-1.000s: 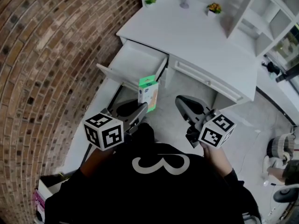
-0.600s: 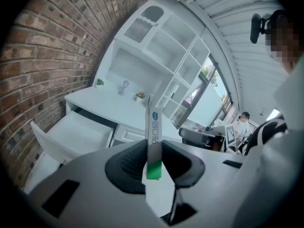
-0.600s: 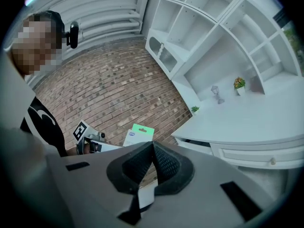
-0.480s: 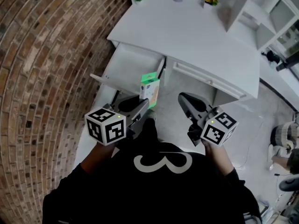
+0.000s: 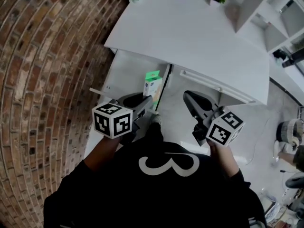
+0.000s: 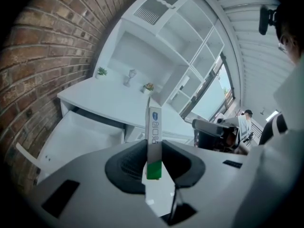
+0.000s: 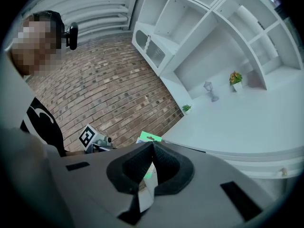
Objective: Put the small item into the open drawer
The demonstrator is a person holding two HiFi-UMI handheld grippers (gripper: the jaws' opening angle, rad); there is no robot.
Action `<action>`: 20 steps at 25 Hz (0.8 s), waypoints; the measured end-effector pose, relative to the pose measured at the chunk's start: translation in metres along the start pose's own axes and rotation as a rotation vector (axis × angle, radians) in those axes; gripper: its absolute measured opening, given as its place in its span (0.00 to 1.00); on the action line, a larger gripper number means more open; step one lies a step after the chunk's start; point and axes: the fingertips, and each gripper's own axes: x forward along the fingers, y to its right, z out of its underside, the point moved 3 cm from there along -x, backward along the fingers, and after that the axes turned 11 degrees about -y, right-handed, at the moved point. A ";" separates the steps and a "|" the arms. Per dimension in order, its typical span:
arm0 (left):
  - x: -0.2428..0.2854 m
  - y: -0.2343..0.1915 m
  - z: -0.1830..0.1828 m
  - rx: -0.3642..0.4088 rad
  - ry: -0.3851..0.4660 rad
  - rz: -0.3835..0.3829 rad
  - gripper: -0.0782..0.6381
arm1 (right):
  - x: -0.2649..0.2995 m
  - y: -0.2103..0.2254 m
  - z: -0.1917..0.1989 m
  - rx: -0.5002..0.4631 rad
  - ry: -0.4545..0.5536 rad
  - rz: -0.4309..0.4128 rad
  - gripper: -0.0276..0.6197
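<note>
The left gripper (image 5: 148, 100) clamps the small white-and-green box (image 5: 152, 83) upright by the near right edge of the open drawer (image 5: 124, 72). The right gripper (image 5: 189, 97), jaws together on nothing, hangs to its right, near the desk (image 5: 199, 37) front. A brick wall (image 5: 47, 56) bounds the drawer's left; its white floor shows beyond the box.

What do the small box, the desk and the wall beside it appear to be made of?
Box: looks like printed cardboard, matte white with a green end; flat faces, crisp edges.
Desk: smooth white painted wood or laminate, hard to tell which; even, seamless top.
Wall: rough reddish-brown brick with pale mortar lines.
</note>
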 end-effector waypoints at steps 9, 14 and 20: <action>0.048 -0.079 -0.007 -0.019 -0.141 -0.026 0.24 | 0.034 0.022 -0.020 0.020 -0.018 0.051 0.06; 0.075 -0.119 0.003 -0.046 -0.228 -0.039 0.24 | 0.046 0.033 -0.023 0.043 -0.028 0.085 0.06; 0.102 -0.163 0.012 -0.120 -0.298 -0.057 0.24 | 0.056 0.047 -0.023 0.072 -0.030 0.116 0.06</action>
